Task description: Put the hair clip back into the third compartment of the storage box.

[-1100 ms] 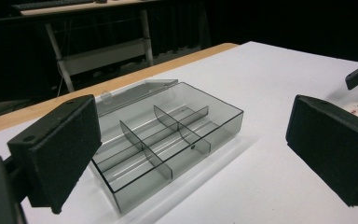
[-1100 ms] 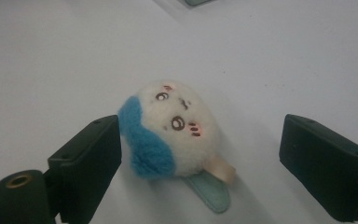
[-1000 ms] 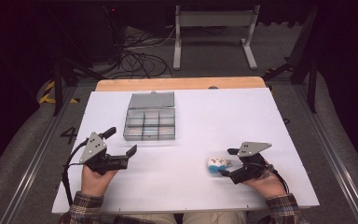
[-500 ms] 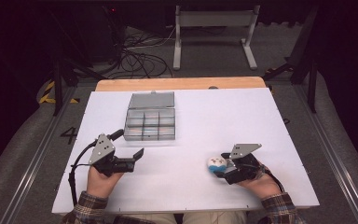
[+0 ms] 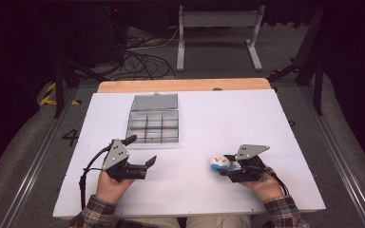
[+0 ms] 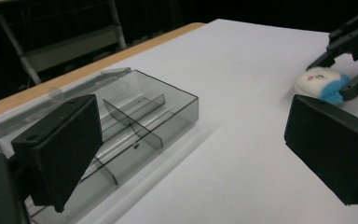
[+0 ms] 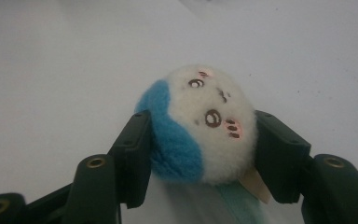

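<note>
The right gripper [image 5: 222, 166] is clamped on a small plush toy [image 5: 218, 163], white with a blue patch and a stitched face; its jaws have just been closing and now press the toy from both sides, as the right gripper view shows, where the plush toy [image 7: 200, 126] bulges between the two black pads and a pale tag hangs beneath it. In the high view the toy sits low on the white desk [image 5: 228, 123], at about 5 o'clock from the desk's middle, just at the tip of the right gripper, with the person's right hand [image 5: 261, 183] behind it toward the desk's near edge.

The left gripper [image 5: 145, 164] hovers at about 7 o'clock from the desk's middle, its jaws standing apart with nothing between them. In the left gripper view the plush toy [image 6: 320, 83] lies at 2 o'clock, held by the right gripper [image 6: 342, 70].

A clear grey compartment box [image 5: 153, 124] with its lid folded back rests at about 11 o'clock from the desk's middle, just beyond the left gripper; its compartments look bare in the left gripper view [image 6: 135, 126]. Bare white desk lies between the two grippers, and nothing stands between the toy and the box. Beyond the far wooden edge, cables [image 5: 142, 57] and a metal stand [image 5: 218, 28] lie on the floor
</note>
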Demonstrator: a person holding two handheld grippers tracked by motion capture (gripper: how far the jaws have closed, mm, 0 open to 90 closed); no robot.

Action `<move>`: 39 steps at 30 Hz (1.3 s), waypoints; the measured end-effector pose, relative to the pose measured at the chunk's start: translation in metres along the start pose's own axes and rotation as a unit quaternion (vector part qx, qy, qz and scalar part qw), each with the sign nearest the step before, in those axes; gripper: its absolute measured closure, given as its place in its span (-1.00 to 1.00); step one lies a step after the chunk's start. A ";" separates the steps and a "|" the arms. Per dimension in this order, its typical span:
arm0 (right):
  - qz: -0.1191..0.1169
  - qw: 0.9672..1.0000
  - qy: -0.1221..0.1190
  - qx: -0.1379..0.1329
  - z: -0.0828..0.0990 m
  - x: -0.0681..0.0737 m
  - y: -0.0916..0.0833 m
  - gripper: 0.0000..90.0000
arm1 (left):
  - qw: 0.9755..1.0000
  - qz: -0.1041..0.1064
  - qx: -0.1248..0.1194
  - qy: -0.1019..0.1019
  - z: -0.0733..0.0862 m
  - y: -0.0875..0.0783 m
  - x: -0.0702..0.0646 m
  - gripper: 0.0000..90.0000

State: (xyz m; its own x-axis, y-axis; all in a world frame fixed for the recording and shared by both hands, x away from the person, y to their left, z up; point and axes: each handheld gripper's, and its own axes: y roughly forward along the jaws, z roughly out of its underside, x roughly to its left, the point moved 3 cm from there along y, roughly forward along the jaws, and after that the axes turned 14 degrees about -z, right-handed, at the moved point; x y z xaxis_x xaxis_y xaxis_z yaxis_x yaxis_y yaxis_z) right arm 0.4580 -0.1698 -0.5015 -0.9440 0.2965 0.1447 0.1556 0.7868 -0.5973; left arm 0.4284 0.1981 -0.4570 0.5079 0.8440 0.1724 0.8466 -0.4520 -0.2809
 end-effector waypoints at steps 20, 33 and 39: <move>0.001 0.999 0.022 -0.048 -0.028 0.013 -0.005 -0.02 | 0.998 0.041 -0.002 0.042 -0.004 0.011 -0.034 -0.76; -0.023 0.998 0.011 -0.051 -0.054 0.028 0.005 -0.02 | 0.994 0.078 -0.010 0.074 -0.008 0.018 -0.057 -0.79; -0.041 0.998 0.018 -0.053 -0.065 0.034 0.012 -0.02 | 0.991 0.089 -0.018 0.100 -0.012 0.021 -0.067 -0.79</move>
State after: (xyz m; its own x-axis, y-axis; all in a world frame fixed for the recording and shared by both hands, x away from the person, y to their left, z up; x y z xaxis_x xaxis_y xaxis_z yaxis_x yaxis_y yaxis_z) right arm 0.4471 -0.1152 -0.4526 -0.9443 0.2464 0.2181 0.1101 0.8613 -0.4960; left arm 0.4142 0.1288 -0.4636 0.6679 0.6776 0.3079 0.7442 -0.6013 -0.2910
